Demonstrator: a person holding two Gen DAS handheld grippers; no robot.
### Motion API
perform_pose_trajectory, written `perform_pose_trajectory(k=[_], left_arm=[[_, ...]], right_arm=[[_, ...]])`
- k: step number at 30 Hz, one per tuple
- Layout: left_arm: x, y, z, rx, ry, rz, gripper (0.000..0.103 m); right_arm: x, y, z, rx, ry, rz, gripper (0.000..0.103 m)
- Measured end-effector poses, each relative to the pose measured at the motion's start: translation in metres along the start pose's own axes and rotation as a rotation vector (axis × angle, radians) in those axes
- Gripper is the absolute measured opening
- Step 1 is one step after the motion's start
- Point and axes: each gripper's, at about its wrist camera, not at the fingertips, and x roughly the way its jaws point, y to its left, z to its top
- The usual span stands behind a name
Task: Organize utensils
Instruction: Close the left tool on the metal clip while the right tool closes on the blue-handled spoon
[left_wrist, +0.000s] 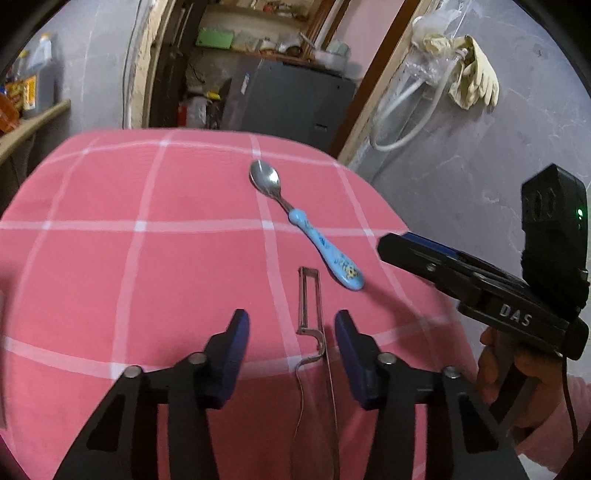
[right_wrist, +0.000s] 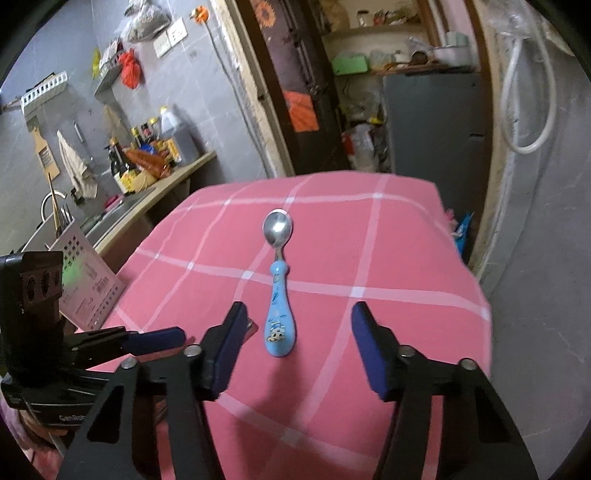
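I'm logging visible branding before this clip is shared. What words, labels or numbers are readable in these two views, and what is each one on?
"DAS": white letters on the body of the right tongs, seen from the left wrist view.
"GenRob", cut off: on the body of the left tongs, seen from the right wrist view.
Bottle labels on the counter: too small to read.
Perforated utensil holder: pattern only, no legible text.
Spoon handle: cartoon picture, no readable words.

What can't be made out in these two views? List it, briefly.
- Peeler: left wrist view; its handle runs out past the bottom edge, between the left gripper fingers. In the right wrist view only a tip shows beside a finger.
- Spoon: the print on its handle is too small to read in either view.
- Rack: right wrist view; the left gripper's body covers its lower corner.
- Right gripper: no contact visible.
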Motion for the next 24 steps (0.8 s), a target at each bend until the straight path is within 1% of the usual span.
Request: perform_pose_trajectory(k=[1, 3, 9, 14, 16, 17, 19, 21, 24], left_arm=[[0.002, 0.001, 0.000, -0.005, 0.010, -0.005, 0.039], [0.005, 0.002, -0.001, -0.012, 0.022, -0.016, 0.036], [0.010, 0.000, -0.001, -0.002, 0.046, -0.045, 0.031], [0.013, -0.002, 0.003, 0.025, 0.072, -0.050, 0.028], [0.015, -0.003, 0.005, 0.034, 0.090, -0.064, 0.023], [0.016, -0.003, 0.007, 0.033, 0.100, -0.078, 0.017], [0.018, -0.003, 0.008, 0.026, 0.115, -0.087, 0.017], [0.017, -0.004, 0.008, 0.029, 0.120, -0.086, 0.017], [0.016, -0.001, 0.009, 0.000, 0.132, -0.088, 0.016]], right_arm=[[0.004, 0.001, 0.001, -0.001, 0.011, 0.004, 0.044], [0.013, 0.002, 0.000, -0.001, 0.033, 0.017, 0.035], [0.031, 0.003, -0.005, 0.011, 0.089, 0.045, 0.025], [0.040, -0.001, -0.007, 0.041, 0.121, 0.077, 0.022], [0.044, -0.002, -0.006, 0.052, 0.133, 0.094, 0.022], [0.045, -0.002, -0.006, 0.054, 0.139, 0.100, 0.022], [0.047, -0.002, -0.006, 0.053, 0.150, 0.108, 0.021], [0.050, 0.001, -0.007, 0.050, 0.163, 0.113, 0.017], [0.052, 0.004, -0.007, 0.055, 0.185, 0.111, 0.015]])
